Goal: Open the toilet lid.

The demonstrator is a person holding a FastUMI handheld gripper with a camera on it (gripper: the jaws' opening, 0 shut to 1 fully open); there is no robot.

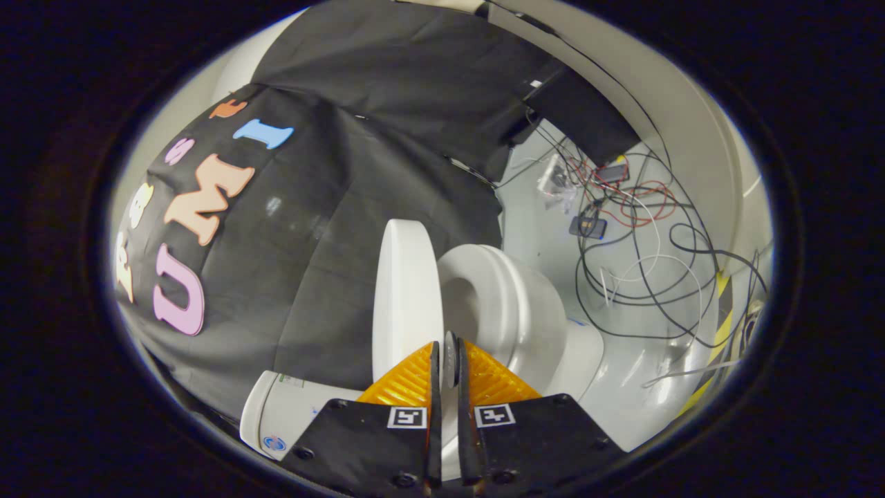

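Booth floor bears one toilet (525, 311); claw (448, 360) grips its one lid (404, 290).

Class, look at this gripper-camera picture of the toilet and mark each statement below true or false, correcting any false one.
1. The toilet lid is raised well clear of the seat. True.
2. The gripper has its fingers spread wide with nothing between them. False: the fingers are nearly closed, pinching the lid's edge.
3. The toilet seat is lifted together with the lid. False: the seat rests on the bowl, apart from the lid.
4. Loose cables lie on the floor beyond the toilet. True.
5. The tank sits on the side of the lid away from the seat. True.
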